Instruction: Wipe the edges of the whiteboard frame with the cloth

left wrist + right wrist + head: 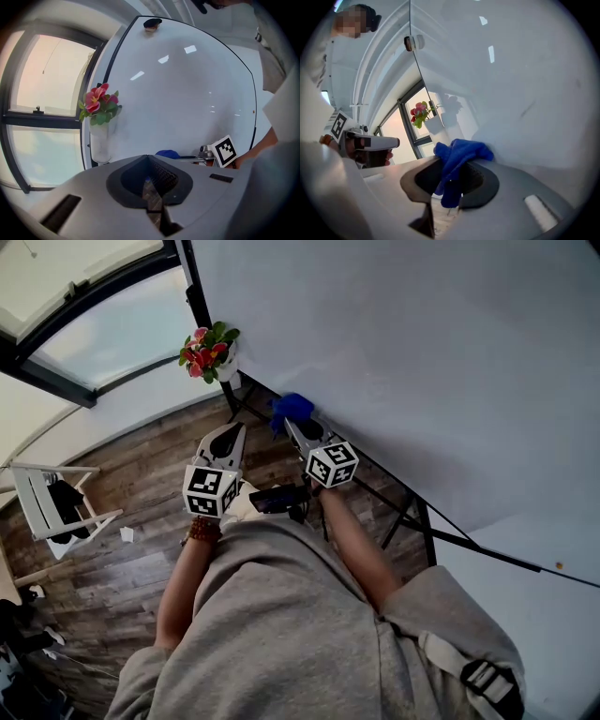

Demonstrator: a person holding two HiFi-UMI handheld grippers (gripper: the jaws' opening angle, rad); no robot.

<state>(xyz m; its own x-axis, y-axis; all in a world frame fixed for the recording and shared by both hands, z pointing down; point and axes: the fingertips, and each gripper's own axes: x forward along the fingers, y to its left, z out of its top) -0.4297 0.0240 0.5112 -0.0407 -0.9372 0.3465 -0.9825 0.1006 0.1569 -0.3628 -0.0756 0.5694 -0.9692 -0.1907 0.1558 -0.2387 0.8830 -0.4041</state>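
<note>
The whiteboard (403, 352) fills the upper right of the head view, its black frame edge (370, 465) running down to the right. My right gripper (296, 426) is shut on a blue cloth (292, 408), which sits against the frame near the lower left corner. In the right gripper view the cloth (458, 158) bunches out of the closed jaws of that gripper (452, 183), right beside the white board surface (515, 84). My left gripper (234, 431) hangs just left of it, over the floor. Its jaws (152, 187) are shut and hold nothing. The cloth (168, 153) shows ahead of them.
A white pot of red and pink flowers (210, 350) hangs at the board's left edge, close to the cloth. An eraser (152, 23) sits on the board's far edge. The black stand legs (419, 521) reach down to the wooden floor. A white folding rack (56, 502) stands at the left.
</note>
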